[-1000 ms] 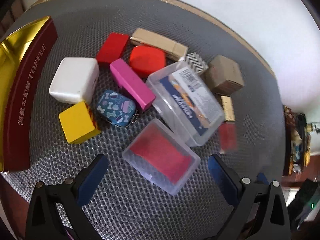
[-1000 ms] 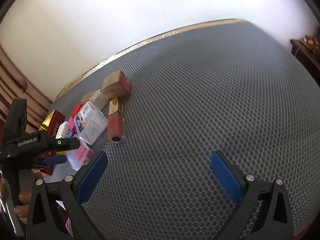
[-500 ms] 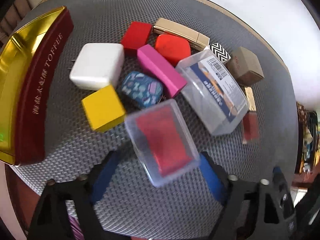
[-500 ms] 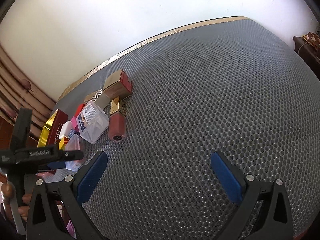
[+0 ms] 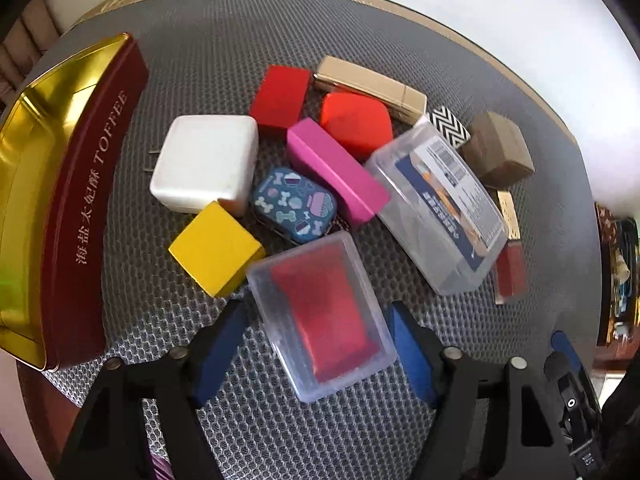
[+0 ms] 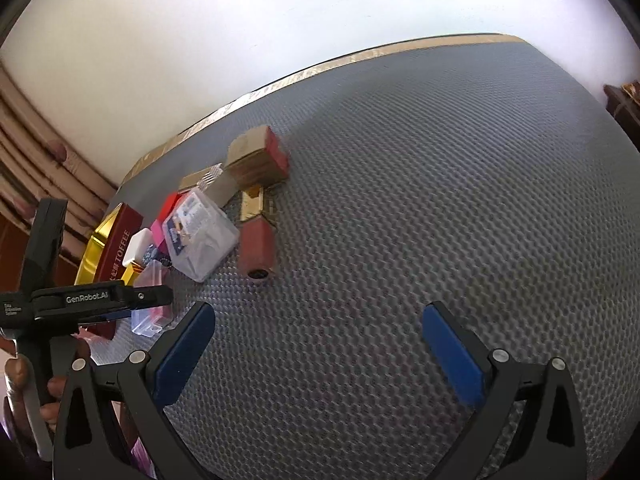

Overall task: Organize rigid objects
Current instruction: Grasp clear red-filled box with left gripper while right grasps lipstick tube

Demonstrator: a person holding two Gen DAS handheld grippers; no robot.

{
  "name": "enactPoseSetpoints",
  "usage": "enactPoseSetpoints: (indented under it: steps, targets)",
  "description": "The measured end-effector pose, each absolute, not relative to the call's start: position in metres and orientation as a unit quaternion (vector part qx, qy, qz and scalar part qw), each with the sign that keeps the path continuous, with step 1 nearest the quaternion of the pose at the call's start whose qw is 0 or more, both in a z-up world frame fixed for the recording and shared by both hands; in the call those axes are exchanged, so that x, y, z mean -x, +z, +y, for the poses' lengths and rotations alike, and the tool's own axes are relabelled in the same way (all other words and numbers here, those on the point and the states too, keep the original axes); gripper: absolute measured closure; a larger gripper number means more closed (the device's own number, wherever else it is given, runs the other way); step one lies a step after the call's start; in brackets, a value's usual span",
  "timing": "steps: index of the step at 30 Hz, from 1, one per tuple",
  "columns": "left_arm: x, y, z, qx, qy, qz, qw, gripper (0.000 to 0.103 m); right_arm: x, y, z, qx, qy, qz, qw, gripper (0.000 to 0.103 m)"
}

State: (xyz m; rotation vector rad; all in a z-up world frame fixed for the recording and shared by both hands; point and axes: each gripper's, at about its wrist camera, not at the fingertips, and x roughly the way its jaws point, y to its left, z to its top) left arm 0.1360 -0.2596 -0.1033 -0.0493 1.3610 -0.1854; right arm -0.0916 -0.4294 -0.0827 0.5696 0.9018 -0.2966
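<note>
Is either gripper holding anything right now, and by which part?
The left gripper straddles the clear case with the red insert across its long sides; contact cannot be told. The right gripper is open and holds nothing.

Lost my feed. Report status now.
Left gripper open, straddling clear case. Right gripper open, empty, over bare mat. Yellow block touching the case's far corner. Toffee tin empty.

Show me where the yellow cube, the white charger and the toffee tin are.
yellow cube [image 5: 216, 249], left wrist view, on its top face.
white charger [image 5: 206, 160], left wrist view, on its flat top.
toffee tin [image 5: 86, 216], left wrist view, on its red lettered wall.
</note>
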Motion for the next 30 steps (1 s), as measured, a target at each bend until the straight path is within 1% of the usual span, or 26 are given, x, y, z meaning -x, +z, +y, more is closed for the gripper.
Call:
enactPoseSetpoints:
  steps: [1, 12, 14, 15, 16, 17, 18, 19, 21, 23, 25, 26, 27, 28, 30]
  targets:
    - [-0.137, -0.102, -0.260, 0.009, -0.081, 0.624, 0.777, 0.045, 0.087, -0.081, -0.428, -0.264, -0.139, 0.428, 0.853, 0.000]
    - [-0.105, -0.096, -0.239, -0.016, -0.135, 0.587, 0.798, 0.045, 0.033, -0.085, -0.414, -0.185, -0.154, 0.453, 0.858, 0.000]
    - [-0.102, -0.093, -0.233, -0.015, -0.145, 0.584, 0.798, 0.045, 0.021, -0.088, -0.410, -0.171, -0.155, 0.460, 0.857, 0.001]
    - [-0.101, -0.091, -0.229, -0.014, -0.146, 0.583, 0.799, 0.045, 0.019, -0.089, -0.409, -0.161, -0.157, 0.464, 0.857, 0.004]
    - [-0.087, -0.091, -0.210, -0.014, -0.148, 0.580, 0.801, 0.045, 0.013, -0.090, -0.406, -0.150, -0.158, 0.470, 0.855, 0.012]
    - [-0.085, -0.088, -0.205, -0.012, -0.152, 0.577, 0.802, 0.045, 0.008, -0.092, -0.403, -0.143, -0.154, 0.476, 0.854, 0.019]
    - [-0.078, -0.087, -0.203, -0.011, -0.155, 0.575, 0.803, 0.045, 0.005, -0.093, -0.402, -0.136, -0.152, 0.482, 0.852, 0.031]
    - [-0.072, -0.084, -0.200, -0.013, -0.155, 0.572, 0.806, 0.045, 0.001, -0.096, -0.399, -0.128, -0.151, 0.488, 0.850, 0.038]
    - [-0.069, -0.079, -0.193, -0.014, -0.153, 0.563, 0.812, 0.045, -0.005, -0.099, -0.394, -0.112, -0.152, 0.495, 0.848, 0.039]
    - [-0.062, -0.073, -0.184, -0.017, -0.154, 0.555, 0.818, 0.045, -0.012, -0.101, -0.388, -0.089, -0.155, 0.500, 0.847, 0.043]
    - [-0.064, -0.071, -0.176, -0.019, -0.151, 0.548, 0.823, 0.045, -0.016, -0.102, -0.385, -0.073, -0.157, 0.505, 0.846, 0.058]
    - [-0.061, -0.068, -0.173, -0.017, -0.152, 0.545, 0.824, 0.045, -0.018, -0.102, -0.382, -0.064, -0.158, 0.506, 0.846, 0.061]
    - [-0.059, -0.066, -0.170, -0.016, -0.152, 0.543, 0.826, 0.045, -0.019, -0.102, -0.380, -0.057, -0.157, 0.506, 0.846, 0.075]
    - [-0.058, -0.064, -0.167, -0.017, -0.149, 0.540, 0.828, 0.045, -0.021, -0.102, -0.379, -0.054, -0.157, 0.507, 0.846, 0.085]
    - [-0.064, -0.053, -0.178, -0.019, -0.144, 0.536, 0.832, 0.045, -0.021, -0.101, -0.377, -0.042, -0.162, 0.508, 0.845, 0.085]
